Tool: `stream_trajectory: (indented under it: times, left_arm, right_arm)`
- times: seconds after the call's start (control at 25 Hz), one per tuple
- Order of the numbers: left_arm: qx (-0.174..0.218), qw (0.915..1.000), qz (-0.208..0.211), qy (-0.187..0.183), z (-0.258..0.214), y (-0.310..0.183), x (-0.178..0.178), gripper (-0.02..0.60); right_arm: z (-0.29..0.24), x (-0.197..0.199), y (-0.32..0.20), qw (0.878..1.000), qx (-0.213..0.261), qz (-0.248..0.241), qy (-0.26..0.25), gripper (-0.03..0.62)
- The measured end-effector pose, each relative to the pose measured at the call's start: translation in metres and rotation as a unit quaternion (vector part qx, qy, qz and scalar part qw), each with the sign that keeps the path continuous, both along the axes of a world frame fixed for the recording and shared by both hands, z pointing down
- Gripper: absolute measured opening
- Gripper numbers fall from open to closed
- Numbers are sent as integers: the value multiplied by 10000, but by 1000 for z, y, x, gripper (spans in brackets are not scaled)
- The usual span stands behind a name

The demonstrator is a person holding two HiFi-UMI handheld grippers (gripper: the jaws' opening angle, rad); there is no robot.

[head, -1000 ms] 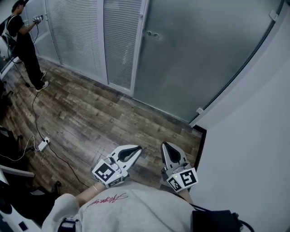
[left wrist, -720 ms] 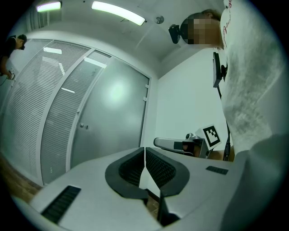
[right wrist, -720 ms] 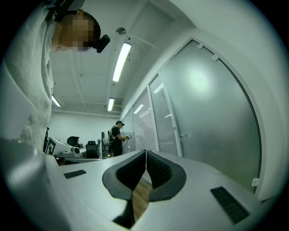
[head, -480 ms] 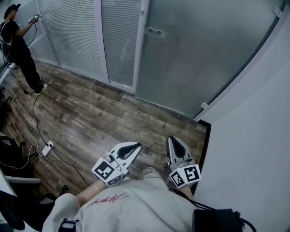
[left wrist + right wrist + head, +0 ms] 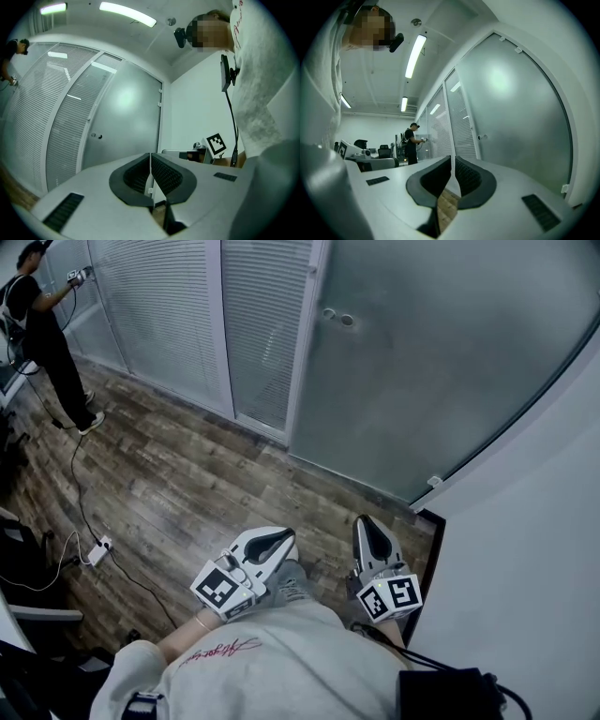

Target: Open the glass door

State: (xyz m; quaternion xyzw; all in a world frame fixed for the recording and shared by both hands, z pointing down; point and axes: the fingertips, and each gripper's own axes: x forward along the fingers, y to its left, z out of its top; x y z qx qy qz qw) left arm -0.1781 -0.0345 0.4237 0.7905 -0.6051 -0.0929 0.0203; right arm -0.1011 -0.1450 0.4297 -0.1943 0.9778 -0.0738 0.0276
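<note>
Currently, the glass door [image 5: 441, 362] fills the upper right of the head view. It is a frosted pane, closed, and its lower corner meets the white wall [image 5: 525, 568] at a small bracket [image 5: 433, 481]. Slatted panels [image 5: 159, 306] in pale frames stand to the left of the door. The wood floor [image 5: 187, 474] runs from the panels and the door base down to the operator. A person [image 5: 42, 320] in dark clothing stands at the far left with hands raised to the panels. A white power strip [image 5: 98, 547] lies on the floor at the left. Two round fittings [image 5: 337, 317] sit near the door's left edge.

The left gripper [image 5: 286, 538] and the right gripper [image 5: 364, 521] sit side by side at the bottom of the head view. Both point toward the door and are well apart from it. The left gripper view shows its jaws pressed together with nothing between them. The right gripper view shows the same: jaws together and empty.

Compared with one second ago:
- The door and its fittings take up more of the head view.
- The strip of floor between the gripper tips and the door base is narrower.
- A shoe [image 5: 291, 579] now shows beneath the left gripper.
</note>
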Motion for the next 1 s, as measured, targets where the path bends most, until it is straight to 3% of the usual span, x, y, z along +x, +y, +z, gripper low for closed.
stream_trajectory:
  times: [0.12,0.36,0.6,0.64,0.72,1.0]
  left_arm:
    - [47,9998,-162,-103,-6,-21,-28,25]
    - [43,9988,-465,-135,-9,-80,-80,23]
    - [2,9979,-638,-122,-16,-140,-114,23]
    - [58,9976,-672,-132,-19,-149,-120,23]
    - [137,9969,-761,-126,-22,-166,-134,23]
    - [-125,9956,-927,-31,-2,-201,-170,23]
  right_arm:
    - [-5,-32,-36,9999,23,111,-71,20]
    - [-11,-93,-149,9966,49,806,153,20]
    - [-20,-168,-244,9960,56,863,218,25]
    - [-21,-182,-257,9961,34,854,210,40]
    - [-21,-209,-282,9958,16,881,242,137]
    - [-28,-298,-368,9914,177,1254,340,143]
